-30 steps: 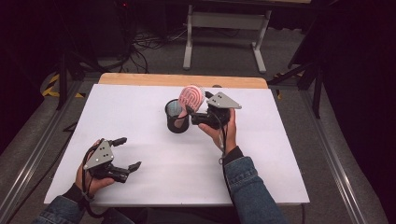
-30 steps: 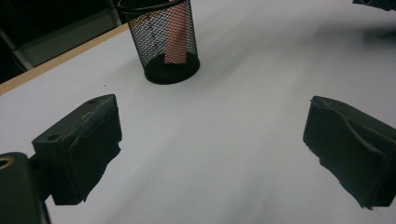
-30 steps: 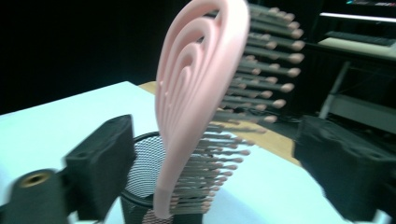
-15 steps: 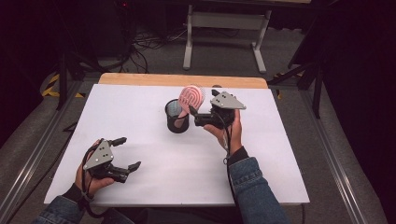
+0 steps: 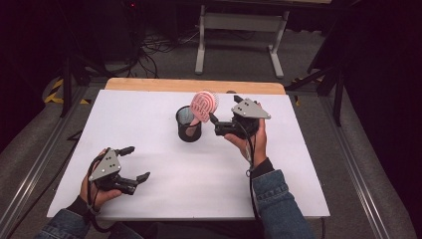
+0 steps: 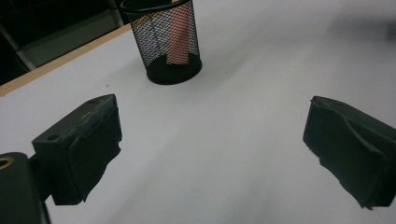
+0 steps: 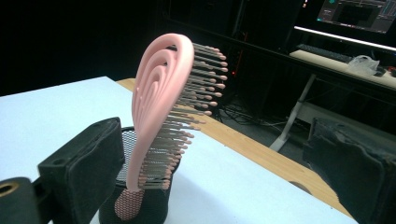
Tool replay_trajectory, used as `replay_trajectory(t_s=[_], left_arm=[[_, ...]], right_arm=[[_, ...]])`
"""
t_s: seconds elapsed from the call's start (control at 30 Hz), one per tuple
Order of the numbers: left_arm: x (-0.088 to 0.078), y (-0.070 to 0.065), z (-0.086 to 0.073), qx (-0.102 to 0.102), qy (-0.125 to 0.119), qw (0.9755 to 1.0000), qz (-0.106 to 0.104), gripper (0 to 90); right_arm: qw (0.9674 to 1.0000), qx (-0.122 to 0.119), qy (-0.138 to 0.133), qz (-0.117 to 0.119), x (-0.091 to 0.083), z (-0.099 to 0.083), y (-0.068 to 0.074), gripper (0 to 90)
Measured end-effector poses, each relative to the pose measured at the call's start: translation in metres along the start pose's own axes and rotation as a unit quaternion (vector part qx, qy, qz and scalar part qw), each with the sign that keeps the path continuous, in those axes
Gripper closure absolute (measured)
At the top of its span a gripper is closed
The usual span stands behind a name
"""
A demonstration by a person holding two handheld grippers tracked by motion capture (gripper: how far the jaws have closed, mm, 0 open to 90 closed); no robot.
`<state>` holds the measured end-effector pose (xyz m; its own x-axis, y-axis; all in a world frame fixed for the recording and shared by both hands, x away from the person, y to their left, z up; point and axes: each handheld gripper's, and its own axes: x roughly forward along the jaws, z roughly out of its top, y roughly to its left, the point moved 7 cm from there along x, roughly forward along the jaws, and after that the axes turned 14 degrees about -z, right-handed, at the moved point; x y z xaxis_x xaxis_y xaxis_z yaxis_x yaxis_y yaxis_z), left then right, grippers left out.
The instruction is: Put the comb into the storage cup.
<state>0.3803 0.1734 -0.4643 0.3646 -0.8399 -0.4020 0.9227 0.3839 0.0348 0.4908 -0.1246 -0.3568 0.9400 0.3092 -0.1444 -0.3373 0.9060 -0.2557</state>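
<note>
Pink brush point(image 5: 204, 105) stands handle-down in the cup point(image 5: 189, 130), so that job looks done. The right gripper point(image 5: 213, 119), at the cup's 3 o'clock, is wide open, holding nothing. The left gripper point(image 5: 137, 163) is open too, resting at 7 o'clock.

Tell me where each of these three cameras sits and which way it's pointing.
High view: above the person's side, looking forward and down at the white table; both forearms, hands, left gripper and right gripper show.
Left gripper view: rides the left gripper, looking low across the table between its open jaws at the black mesh cup.
Right gripper view: rides the right gripper, level, jaws open either side of the pink vented hairbrush.
Shared: all three show the cup with the brush standing in it.
</note>
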Motion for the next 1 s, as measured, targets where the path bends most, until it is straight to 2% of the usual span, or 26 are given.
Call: replay_trajectory(t_s=[0.7,1.0], left_arm=[[0.0,0.0,0.0,0.0,0.0,1.0,0.002,5.5],[0.0,0.0,0.0,0.001,0.0,1.0,0.002,5.5]], right_arm=[[0.9999,-0.007,-0.009,-0.006,-0.021,-0.001,-0.011,5.1],[0.9998,-0.008,-0.011,-0.014,-0.025,-0.004,-0.015,5.1]])
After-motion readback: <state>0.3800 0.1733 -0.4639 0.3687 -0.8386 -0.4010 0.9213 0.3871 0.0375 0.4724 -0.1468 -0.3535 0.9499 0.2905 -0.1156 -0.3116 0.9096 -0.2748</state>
